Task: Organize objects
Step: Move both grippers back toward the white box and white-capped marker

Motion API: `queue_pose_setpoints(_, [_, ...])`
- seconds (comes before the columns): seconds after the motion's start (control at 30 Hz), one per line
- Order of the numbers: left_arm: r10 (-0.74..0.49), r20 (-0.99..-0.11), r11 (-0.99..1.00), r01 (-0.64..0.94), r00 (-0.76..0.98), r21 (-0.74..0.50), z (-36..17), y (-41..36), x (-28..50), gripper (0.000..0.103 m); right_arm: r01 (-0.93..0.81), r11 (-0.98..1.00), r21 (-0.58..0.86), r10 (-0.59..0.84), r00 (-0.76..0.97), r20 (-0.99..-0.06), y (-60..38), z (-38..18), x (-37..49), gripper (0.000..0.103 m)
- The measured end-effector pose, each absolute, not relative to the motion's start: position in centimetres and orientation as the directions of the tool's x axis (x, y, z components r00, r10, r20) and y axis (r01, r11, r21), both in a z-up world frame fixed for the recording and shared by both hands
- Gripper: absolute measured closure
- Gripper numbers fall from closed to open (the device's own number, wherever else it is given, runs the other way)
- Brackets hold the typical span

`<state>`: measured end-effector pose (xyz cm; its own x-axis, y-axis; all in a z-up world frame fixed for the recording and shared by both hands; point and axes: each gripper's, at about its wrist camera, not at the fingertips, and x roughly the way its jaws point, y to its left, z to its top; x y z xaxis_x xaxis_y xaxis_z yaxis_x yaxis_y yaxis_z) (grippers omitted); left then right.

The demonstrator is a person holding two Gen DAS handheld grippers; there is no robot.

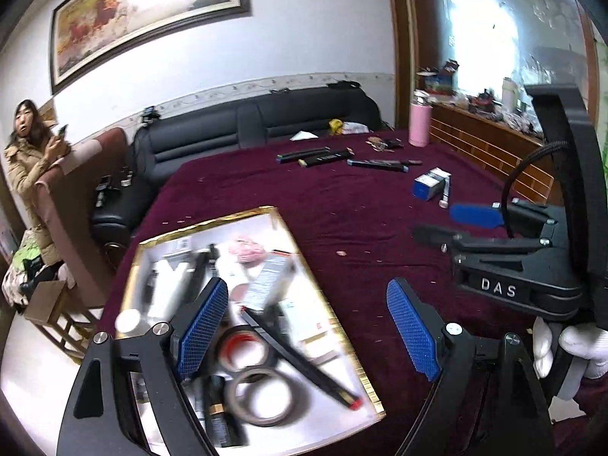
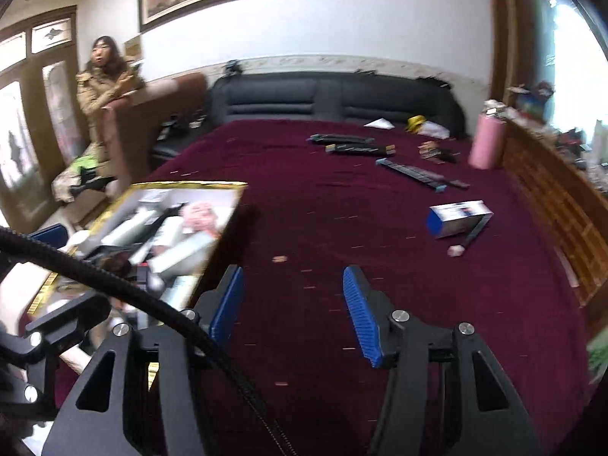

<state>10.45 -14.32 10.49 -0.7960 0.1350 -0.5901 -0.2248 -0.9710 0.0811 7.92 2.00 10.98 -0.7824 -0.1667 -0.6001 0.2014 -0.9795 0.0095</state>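
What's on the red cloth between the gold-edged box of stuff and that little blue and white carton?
Nothing but bare maroon cloth with tiny scraps; the right wrist view shows that stretch from the gold-edged box to the blue and white carton.

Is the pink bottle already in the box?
No, the pink bottle stands upright on the maroon cloth at the far right, well away from the box.

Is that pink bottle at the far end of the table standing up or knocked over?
Standing upright: the pink bottle rests on its base on the maroon tablecloth, cap on top.
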Motion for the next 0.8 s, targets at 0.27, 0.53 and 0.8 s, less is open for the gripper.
queue_pose_setpoints(0.27, [0.193,-0.645,-0.950,-0.304,-0.739,0.064,9.3,-9.0,8.7,0.021,0.065,-0.997,-0.036,-0.032,-0.817,-0.576,7.4,10.9,8.0,0.040])
queue_pose_setpoints(0.53, [0.218,-0.740,-0.953,-0.301,-0.637,-0.022,6.8,-4.8,5.9,0.022,-0.038,-0.999,-0.034,0.051,-0.803,-0.594,12.0,10.4,7.8,0.040])
queue_pose_setpoints(0.8, [0.181,-0.849,-0.981,-0.152,-0.496,-0.121,2.3,-3.1,2.0,0.022,-0.073,-0.996,-0.050,0.088,-0.776,-0.624,14.3,9.5,7.6,0.040])
